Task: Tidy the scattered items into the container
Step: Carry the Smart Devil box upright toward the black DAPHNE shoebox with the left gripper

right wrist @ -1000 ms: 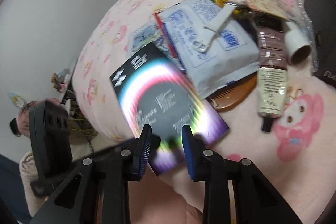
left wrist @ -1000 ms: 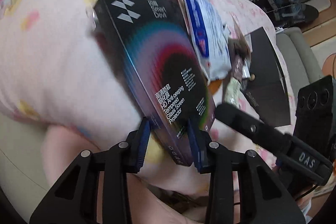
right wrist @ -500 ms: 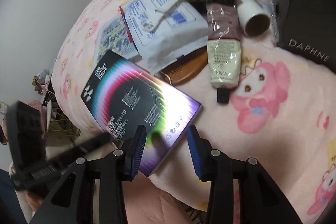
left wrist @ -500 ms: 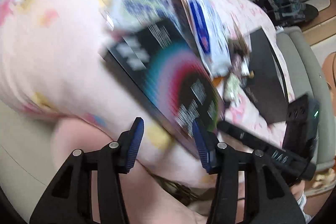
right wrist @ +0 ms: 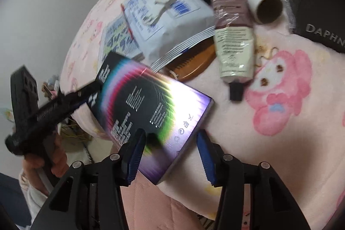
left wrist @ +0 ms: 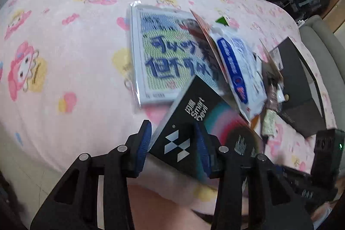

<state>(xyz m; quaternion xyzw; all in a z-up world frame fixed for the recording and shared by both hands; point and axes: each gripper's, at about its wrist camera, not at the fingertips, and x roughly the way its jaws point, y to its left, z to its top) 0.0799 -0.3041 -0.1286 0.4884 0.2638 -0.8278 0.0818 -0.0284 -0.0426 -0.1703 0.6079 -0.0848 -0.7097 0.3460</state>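
A black screen-protector box with a rainbow ring lies at the bed's near edge. My left gripper straddles its corner with the logo, pads close to its sides; whether they press on it does not show. My right gripper is open around the box's opposite near corner, with gaps on both sides. Behind lie a white pouch, a wooden comb, a brown-and-cream tube, a white roll and a flat printed pack. A black DAPHNE box stands at the right.
Everything lies on a pink cartoon-print blanket that drops off at the near edge. The left gripper's body and the hand holding it show at the left of the right wrist view. A grey sofa and a dark shelf are beyond the bed.
The left gripper let go of the box's end, opened, and moved to the logo corner. The right gripper opened wider and closed in on the opposite corner. The box now lies flatter.
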